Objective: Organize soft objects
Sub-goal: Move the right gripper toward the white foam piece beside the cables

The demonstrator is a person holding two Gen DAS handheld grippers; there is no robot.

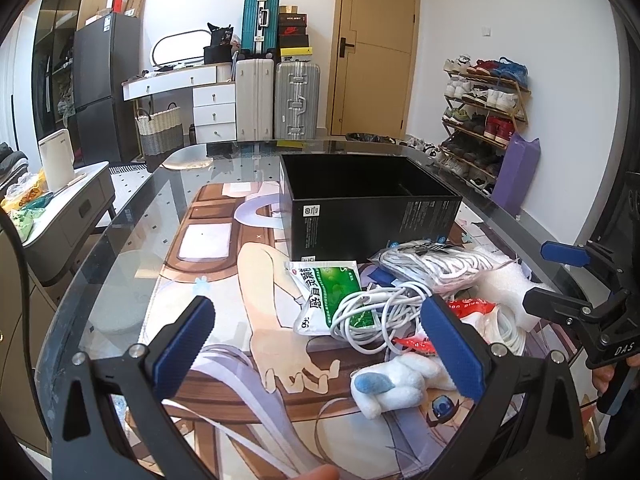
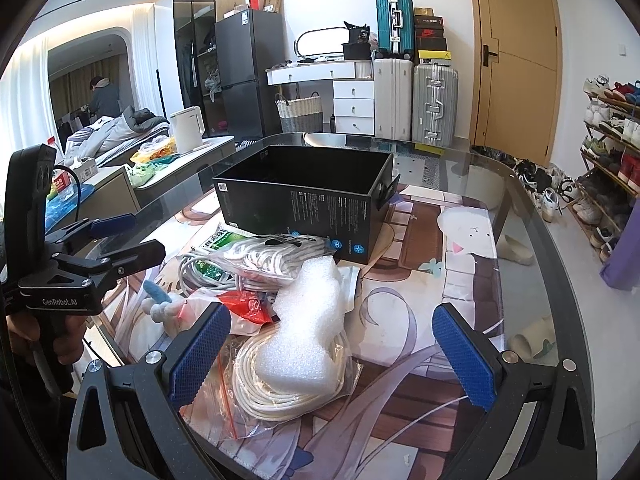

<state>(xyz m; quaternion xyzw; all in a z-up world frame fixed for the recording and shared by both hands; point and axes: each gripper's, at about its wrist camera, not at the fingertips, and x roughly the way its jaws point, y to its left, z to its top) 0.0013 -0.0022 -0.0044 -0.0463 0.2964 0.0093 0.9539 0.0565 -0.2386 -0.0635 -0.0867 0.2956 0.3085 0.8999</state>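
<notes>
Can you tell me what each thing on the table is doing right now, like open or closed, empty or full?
black box: open on top, looks empty inside.
left gripper: open, holding nothing.
right gripper: open, holding nothing.
white plush toy: lying on its side on the mat.
loose white cable: coiled, tangled, lying over the green packet.
white foam piece: resting on the bagged cable coil.
door: closed.

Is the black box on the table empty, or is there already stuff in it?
Empty, as far as shows. The black box stands open-topped, and only dark bare walls are visible inside; its floor is hidden from both views.
</notes>
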